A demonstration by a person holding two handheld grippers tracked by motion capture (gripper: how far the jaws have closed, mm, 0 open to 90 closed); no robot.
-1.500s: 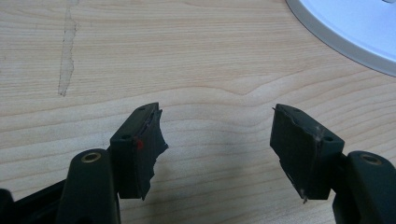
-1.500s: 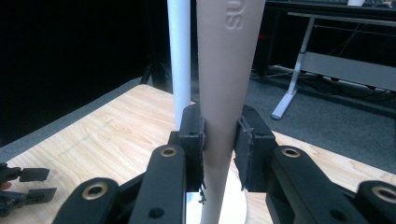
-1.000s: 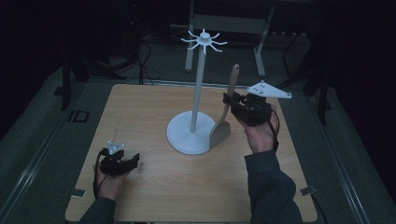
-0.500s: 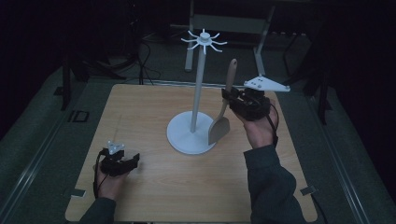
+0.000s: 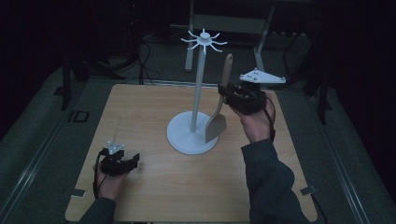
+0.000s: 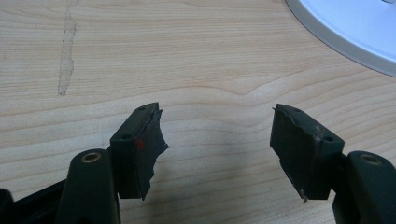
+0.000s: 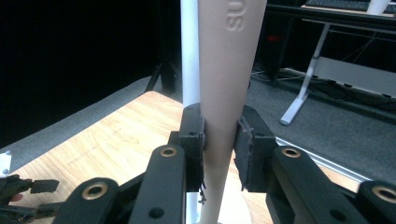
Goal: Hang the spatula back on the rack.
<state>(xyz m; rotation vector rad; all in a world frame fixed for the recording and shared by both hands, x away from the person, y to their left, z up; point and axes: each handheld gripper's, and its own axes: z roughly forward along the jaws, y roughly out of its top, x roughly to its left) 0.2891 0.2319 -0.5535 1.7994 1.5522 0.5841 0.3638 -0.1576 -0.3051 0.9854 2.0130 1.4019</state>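
A: What takes up the most room?
B: The pale wooden bench [image 5: 154,196], then the tall white utensil stand with a round base [image 5: 192,135], a thin post and a ring of hook arms on top, standing near the bench's middle.

A: And the beige wooden spatula [image 5: 217,121]?
B: It is upright, blade down, just beside the stand's post on its right, the blade hanging over the base. The right hand-held gripper [image 7: 219,140] is clenched on its handle from both sides. In the right gripper view the white post rises directly behind the handle.

A: The other one?
B: The left hand-held gripper [image 6: 217,140] rests low at the bench's near left, released, jaws wide apart over bare wood, well apart from the stand. The base's rim shows at that view's upper right corner.
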